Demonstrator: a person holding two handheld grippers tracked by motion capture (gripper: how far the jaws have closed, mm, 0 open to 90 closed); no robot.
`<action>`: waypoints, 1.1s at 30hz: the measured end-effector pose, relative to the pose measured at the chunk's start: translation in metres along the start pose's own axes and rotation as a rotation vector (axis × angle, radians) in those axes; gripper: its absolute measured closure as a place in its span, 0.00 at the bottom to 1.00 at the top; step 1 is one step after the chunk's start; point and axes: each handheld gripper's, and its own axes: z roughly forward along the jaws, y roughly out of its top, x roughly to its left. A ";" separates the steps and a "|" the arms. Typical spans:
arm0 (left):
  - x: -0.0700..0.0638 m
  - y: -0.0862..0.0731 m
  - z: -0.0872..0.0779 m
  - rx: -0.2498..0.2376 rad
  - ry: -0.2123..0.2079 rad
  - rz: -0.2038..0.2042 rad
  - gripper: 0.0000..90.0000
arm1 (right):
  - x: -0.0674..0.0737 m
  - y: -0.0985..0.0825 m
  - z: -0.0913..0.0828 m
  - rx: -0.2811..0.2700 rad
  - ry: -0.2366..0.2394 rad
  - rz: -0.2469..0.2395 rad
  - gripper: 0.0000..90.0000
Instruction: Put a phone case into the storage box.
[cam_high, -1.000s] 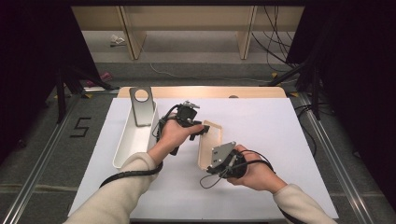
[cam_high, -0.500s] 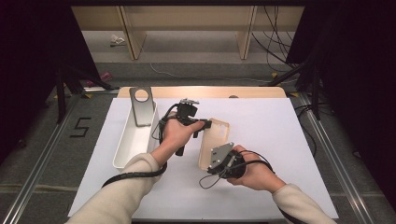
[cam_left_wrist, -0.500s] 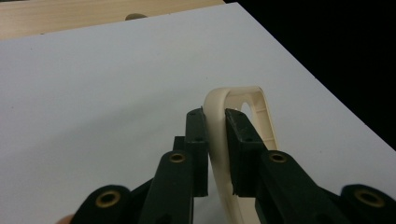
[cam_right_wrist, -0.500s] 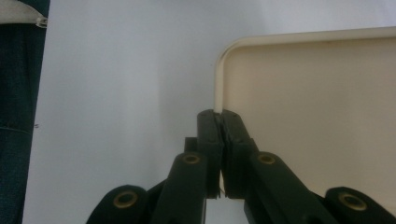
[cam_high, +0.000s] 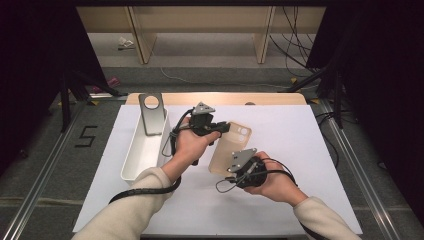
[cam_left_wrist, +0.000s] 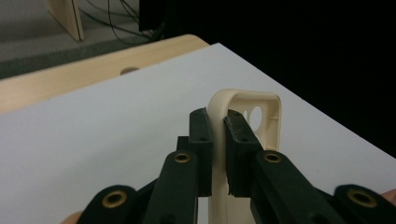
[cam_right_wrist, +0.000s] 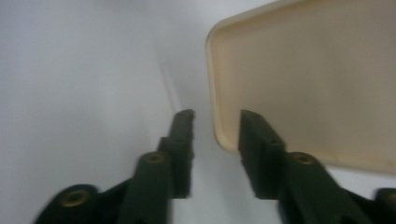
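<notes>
A beige phone case (cam_high: 232, 145) with a camera cut-out hangs tilted over the white table sheet. My left gripper (cam_high: 220, 129) is shut on its far long edge. In the left gripper view the jaws (cam_left_wrist: 218, 126) have just been closing and pinch the case's rim (cam_left_wrist: 261, 105). My right gripper (cam_high: 229, 165) sits at the case's near end. In the right gripper view its jaws (cam_right_wrist: 217, 121) have just been opening. They stand apart, with the case's corner (cam_right_wrist: 303, 84) just beyond them and neither pad pressing on it.
A long white tray (cam_high: 131, 159) stands at the left of the sheet, with a dark grey phone case (cam_high: 151, 112) leaning upright at its far end. Bare white sheet lies to the right of both hands. The wooden table edge (cam_high: 260, 98) runs along the back.
My left gripper has shifted slightly and closed on the case's far edge. The right gripper's jaws, shut on the case's near end before, now stand apart.
</notes>
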 end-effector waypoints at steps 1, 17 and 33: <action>0.001 -0.001 -0.002 -0.016 0.010 0.021 0.92 | -0.002 -0.001 -0.001 -0.006 -0.010 0.018 0.65; 0.012 -0.013 -0.030 -0.170 0.053 0.100 0.91 | -0.027 -0.029 -0.021 -0.106 -0.155 0.345 0.39; 0.029 -0.016 -0.065 -0.251 0.068 0.069 0.91 | -0.035 -0.046 -0.032 -0.186 -0.183 0.435 0.31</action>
